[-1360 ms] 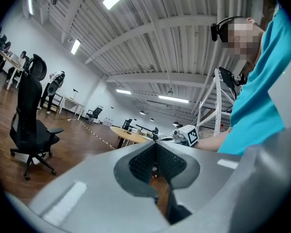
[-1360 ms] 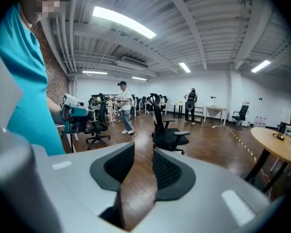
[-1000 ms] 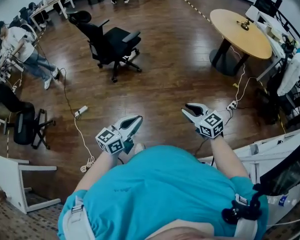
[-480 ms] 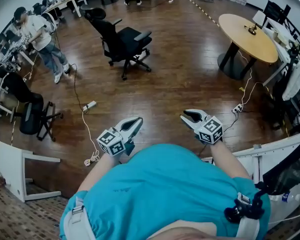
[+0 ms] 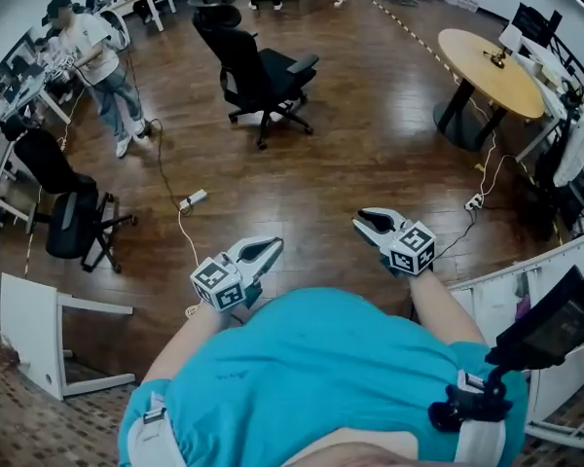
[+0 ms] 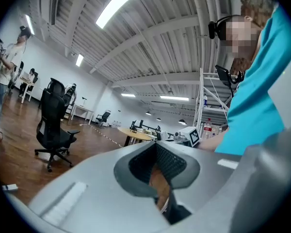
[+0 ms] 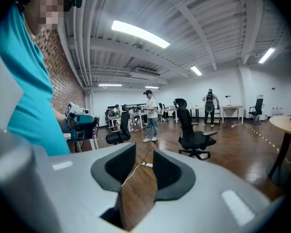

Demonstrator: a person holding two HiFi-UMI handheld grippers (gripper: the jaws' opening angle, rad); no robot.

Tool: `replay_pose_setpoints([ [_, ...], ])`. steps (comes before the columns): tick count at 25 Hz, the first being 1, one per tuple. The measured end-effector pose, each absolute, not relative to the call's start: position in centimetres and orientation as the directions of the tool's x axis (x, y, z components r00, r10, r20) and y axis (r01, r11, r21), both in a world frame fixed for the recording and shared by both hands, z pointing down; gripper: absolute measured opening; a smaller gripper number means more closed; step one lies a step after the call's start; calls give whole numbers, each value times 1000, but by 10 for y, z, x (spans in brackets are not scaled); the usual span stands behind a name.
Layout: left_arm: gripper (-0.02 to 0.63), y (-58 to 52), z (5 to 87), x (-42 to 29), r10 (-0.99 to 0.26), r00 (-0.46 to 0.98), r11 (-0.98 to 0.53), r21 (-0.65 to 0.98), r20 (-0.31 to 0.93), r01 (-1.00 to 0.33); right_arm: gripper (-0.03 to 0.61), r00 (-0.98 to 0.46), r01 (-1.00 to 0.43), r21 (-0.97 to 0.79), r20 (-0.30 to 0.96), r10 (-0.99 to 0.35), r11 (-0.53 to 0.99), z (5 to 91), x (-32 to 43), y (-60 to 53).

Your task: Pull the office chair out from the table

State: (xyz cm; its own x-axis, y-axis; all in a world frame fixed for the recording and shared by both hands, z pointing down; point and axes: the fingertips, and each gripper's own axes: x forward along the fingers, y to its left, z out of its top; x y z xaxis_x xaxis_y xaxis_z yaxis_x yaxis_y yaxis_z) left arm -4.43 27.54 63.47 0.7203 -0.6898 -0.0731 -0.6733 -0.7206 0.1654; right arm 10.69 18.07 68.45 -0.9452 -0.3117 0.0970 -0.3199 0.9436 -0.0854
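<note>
The black office chair (image 5: 263,71) stands on open wooden floor at the far middle, well apart from the round wooden table (image 5: 492,71) at the far right. Both grippers hover close in front of my body, far from the chair. My left gripper (image 5: 261,252) has its fingertips together and holds nothing. My right gripper (image 5: 370,225) is open and empty. The left gripper view shows the chair (image 6: 53,125) at its left and the round table (image 6: 136,136) further back. In the right gripper view, the chair (image 7: 191,132) stands beyond the jaws.
A person (image 5: 97,61) stands at the far left near desks. A second black chair (image 5: 68,207) and a tipped white table (image 5: 39,339) are at my left. A cable with a power strip (image 5: 193,200) lies on the floor. White framing (image 5: 526,290) stands at my right.
The whole scene has drifted to the right in the head view, and the standing person at the left has come further into view. Both grippers keep the same pose.
</note>
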Motion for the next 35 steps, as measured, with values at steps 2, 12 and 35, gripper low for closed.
replay_pose_setpoints([
  [2,0,290,634,-72,-706,705,-705,165,-68,-690,103,-948,-311,-90,101,-302,946,684,85,192],
  [12,0,305,636,-85,-774,624,-630,221,-105,-744,11,-953,-304,-147,36,-302,941,658,105,196],
  [35,0,287,643,-50,-755,650,-651,223,-90,-725,11,-942,-330,-118,106,-318,937,676,141,190],
])
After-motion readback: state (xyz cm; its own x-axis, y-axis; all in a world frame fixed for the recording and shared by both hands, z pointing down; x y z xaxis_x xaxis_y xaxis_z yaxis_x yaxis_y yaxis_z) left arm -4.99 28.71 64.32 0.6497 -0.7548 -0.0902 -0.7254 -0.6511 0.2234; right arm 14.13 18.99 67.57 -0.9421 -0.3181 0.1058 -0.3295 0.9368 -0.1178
